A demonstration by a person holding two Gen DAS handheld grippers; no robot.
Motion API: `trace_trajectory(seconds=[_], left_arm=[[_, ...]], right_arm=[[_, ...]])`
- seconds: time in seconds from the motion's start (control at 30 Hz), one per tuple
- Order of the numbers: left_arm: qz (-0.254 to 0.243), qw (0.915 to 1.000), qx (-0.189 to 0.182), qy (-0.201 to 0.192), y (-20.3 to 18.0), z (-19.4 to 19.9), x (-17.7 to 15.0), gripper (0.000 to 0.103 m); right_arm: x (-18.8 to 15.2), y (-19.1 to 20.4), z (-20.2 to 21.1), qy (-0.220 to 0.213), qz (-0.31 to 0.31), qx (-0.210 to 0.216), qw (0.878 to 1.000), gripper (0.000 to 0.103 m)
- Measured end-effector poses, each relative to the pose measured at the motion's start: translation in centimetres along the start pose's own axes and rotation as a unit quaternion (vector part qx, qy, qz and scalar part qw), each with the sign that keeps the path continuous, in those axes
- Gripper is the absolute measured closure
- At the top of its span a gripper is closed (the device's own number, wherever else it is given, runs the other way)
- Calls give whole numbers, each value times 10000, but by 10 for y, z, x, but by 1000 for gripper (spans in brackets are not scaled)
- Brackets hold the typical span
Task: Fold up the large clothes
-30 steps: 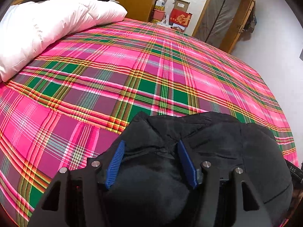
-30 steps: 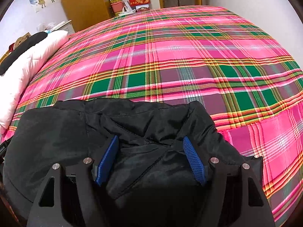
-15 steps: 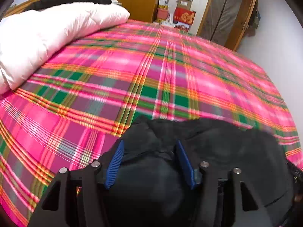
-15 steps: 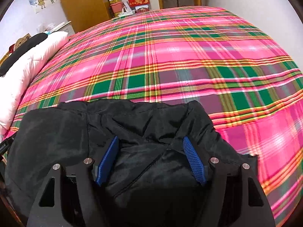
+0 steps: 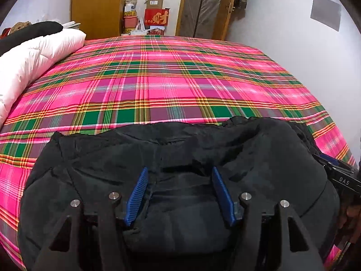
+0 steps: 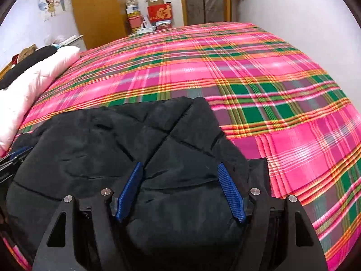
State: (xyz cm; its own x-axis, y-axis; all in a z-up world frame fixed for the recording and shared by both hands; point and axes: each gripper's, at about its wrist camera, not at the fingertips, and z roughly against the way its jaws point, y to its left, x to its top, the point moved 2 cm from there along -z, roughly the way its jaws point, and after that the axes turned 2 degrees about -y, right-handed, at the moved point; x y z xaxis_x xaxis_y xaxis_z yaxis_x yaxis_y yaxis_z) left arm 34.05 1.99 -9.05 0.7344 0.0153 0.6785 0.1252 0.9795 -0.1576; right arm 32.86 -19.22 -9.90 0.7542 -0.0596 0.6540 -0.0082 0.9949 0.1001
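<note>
While both grippers pointed down over the near edge of the bed, we saw the black padded jacket (image 5: 203,146) lying bunched on the pink and green plaid sheet (image 5: 180,79), close to us, with most of the sheet bare beyond it. The jacket's far edge ran roughly level across the left wrist view. In the right wrist view the jacket (image 6: 135,135) showed diamond quilting, and its far right corner rose to a blunt peak against the sheet (image 6: 270,79).

The left gripper (image 5: 179,169) had a thick fold of jacket filling the gap between its blue pads. The cloth met both pads, and the jaws were easing apart at that moment. The right gripper (image 6: 180,164) was likewise clenched wide on a fat bulge of quilted jacket that pressed against both pads.

Each gripper showed at the rim of the other's view. We saw the right one at the right edge of the left wrist picture, just beside the jacket. The left one showed at the left edge of the right wrist picture, partly under the cloth.

A white duvet (image 5: 33,56) lay rolled along the far left side of the bed, well apart from the jacket, with a black garment (image 5: 29,33) on top of it. Past the bed stood a wooden wardrobe (image 5: 99,6), a red box (image 5: 158,18) among stacked cartons, and a door (image 5: 203,6). A cartoon sticker (image 6: 54,2) hung on the left wall.
</note>
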Motion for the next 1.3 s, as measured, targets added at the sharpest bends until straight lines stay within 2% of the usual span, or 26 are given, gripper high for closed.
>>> trace_trajectory(seconds=[0.17, 0.4, 0.83, 1.03, 1.17, 1.3], left_arm=[[-83, 9996, 234, -119, -5, -16, -5, 41], [-45, 9995, 260, -186, -5, -18, -11, 41], [-56, 9994, 285, -210, -6, -17, -13, 41], [-67, 9994, 303, -178, -6, -15, -12, 41], [-170, 9992, 370, -37, -10, -1, -5, 43], [-20, 9994, 282, -222, -2, 40, 0, 43]], right_arm=[[-4, 0, -18, -107, -20, 28, 9999, 34], [-9, -4, -23, -229, -90, 185, 9995, 34], [-11, -2, -22, -283, -75, 148, 9995, 34], [-7, 0, -19, -170, -39, 50, 9998, 34], [8, 7, -1, 199, 90, -239, 9995, 34], [13, 17, 48, -95, -41, 11, 9999, 34]])
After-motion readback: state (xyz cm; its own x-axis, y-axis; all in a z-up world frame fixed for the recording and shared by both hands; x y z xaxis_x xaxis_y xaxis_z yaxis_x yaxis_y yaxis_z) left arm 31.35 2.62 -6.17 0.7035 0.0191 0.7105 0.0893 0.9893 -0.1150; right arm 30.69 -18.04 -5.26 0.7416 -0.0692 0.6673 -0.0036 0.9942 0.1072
